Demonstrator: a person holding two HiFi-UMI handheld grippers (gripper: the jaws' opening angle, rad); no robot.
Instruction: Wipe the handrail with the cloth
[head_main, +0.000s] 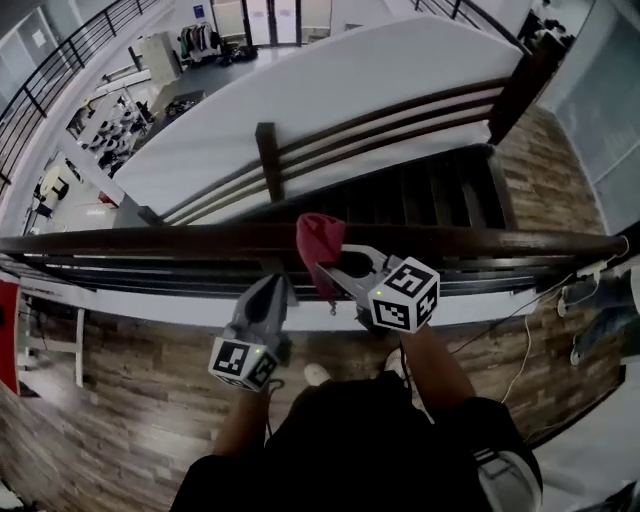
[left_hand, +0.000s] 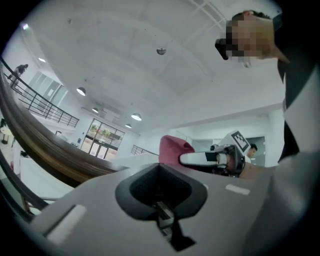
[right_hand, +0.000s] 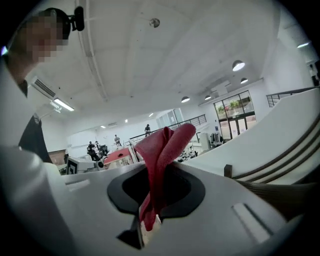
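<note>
The handrail (head_main: 150, 243), a dark brown wooden bar, runs level across the middle of the frame. The cloth (head_main: 319, 243), red and bunched, stands up across it at centre, its lower end pinched in the right gripper (head_main: 338, 276).

Your left gripper (head_main: 272, 292) points to about 12 o'clock, jaws pressed together with nothing between them. Your right gripper (head_main: 338, 272) sits just beside it at its 3 o'clock, angled toward 10 o'clock, with its jaws clamped on a red cloth (head_main: 318, 240). Both forearms reach forward from your body
</note>
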